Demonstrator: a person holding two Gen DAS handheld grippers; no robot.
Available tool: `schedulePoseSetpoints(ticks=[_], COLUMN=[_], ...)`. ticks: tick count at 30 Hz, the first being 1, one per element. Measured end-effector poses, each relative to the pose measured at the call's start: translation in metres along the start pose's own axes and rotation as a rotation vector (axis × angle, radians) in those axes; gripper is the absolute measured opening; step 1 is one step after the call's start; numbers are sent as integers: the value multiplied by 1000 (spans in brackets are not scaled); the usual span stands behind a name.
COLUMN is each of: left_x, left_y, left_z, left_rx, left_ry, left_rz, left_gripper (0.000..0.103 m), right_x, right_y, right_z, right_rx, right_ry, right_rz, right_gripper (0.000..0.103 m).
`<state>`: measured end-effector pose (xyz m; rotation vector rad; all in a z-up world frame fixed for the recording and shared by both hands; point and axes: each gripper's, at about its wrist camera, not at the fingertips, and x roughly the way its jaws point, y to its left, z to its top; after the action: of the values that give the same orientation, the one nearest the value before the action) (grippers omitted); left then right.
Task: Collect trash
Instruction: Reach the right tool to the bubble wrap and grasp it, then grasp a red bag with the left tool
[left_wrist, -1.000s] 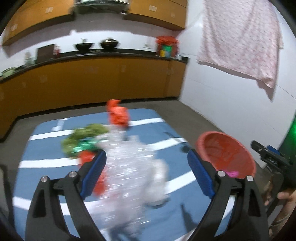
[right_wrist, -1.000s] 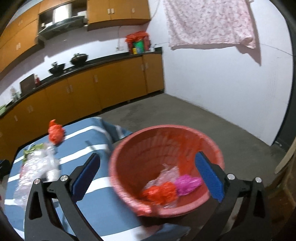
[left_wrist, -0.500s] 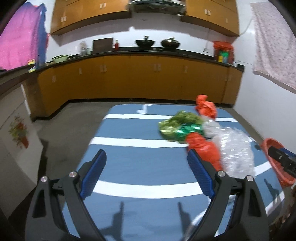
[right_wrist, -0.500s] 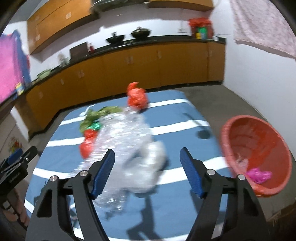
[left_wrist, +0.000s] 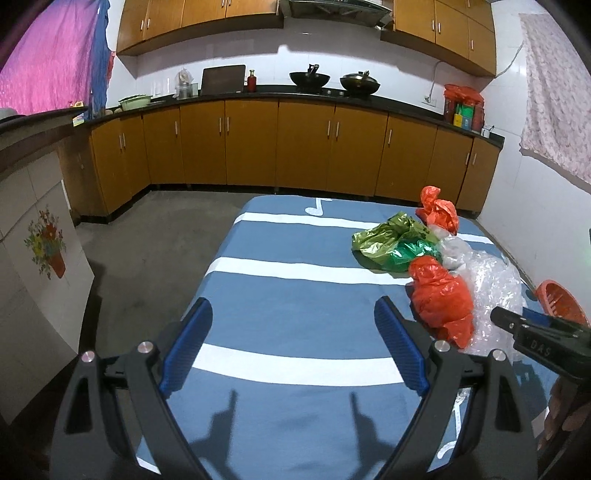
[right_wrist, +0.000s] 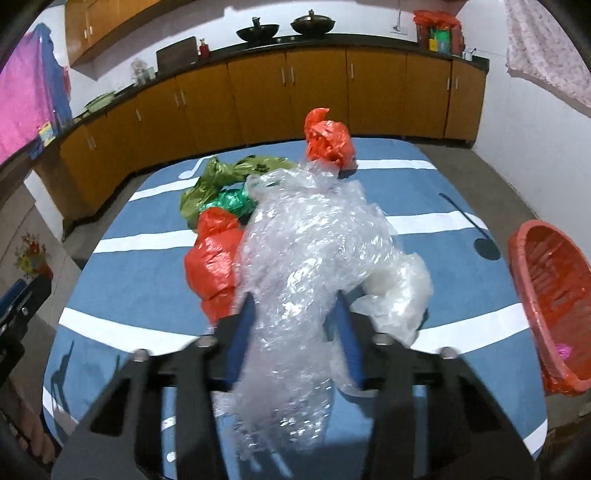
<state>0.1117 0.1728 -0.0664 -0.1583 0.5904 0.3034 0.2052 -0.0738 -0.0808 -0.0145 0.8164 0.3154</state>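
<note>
Trash lies in a heap on the blue striped tablecloth (left_wrist: 288, 288): crumpled bubble wrap (right_wrist: 306, 251), a red bag (right_wrist: 214, 258) beside it, another red bag (right_wrist: 327, 142) at the far side, an olive bag (right_wrist: 221, 173) and a shiny green bag (right_wrist: 232, 199). My right gripper (right_wrist: 295, 306) has its jaws closing, and its blue pads squeeze the near end of the bubble wrap. My left gripper (left_wrist: 291, 310) stands open over bare cloth, left of the heap, with nothing between its fingers. The red basket (right_wrist: 550, 302) sits off the table's right edge with pink trash (right_wrist: 563, 350) inside.
A white plastic bag (right_wrist: 395, 295) lies against the bubble wrap's right side. Wooden cabinets (left_wrist: 303, 147) run along the far wall. A white panel with a flower picture (left_wrist: 44, 251) stands on the left. Grey floor surrounds the table.
My left gripper swung left, away from the bubble wrap to bare cloth. My right gripper came from above the basket to the bubble wrap, and its jaws narrowed around it.
</note>
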Motion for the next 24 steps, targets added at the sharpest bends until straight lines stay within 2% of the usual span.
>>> schedulePoseSetpoints(ticks=[1, 4, 13, 19, 24], left_x=[1, 4, 10, 22, 43], left_y=[1, 0, -29, -70, -107], left_z=[0, -1, 1, 5, 7], left_rx=[-3, -12, 38, 83, 127], left_ry=[4, 15, 22, 34, 57], left_rz=[-3, -15, -79, -160, -205], left_gripper=[88, 88, 88, 88, 89], right_x=[-1, -9, -60, -84, -85], right_y=[0, 1, -8, -39, -79], right_z=[0, 1, 22, 27, 20], right_rx=[-2, -1, 23, 46, 111], right_ry=[-1, -22, -183, -260, -256], right_rz=[6, 28, 54, -55, -145], right_gripper=[24, 18, 16, 16, 16])
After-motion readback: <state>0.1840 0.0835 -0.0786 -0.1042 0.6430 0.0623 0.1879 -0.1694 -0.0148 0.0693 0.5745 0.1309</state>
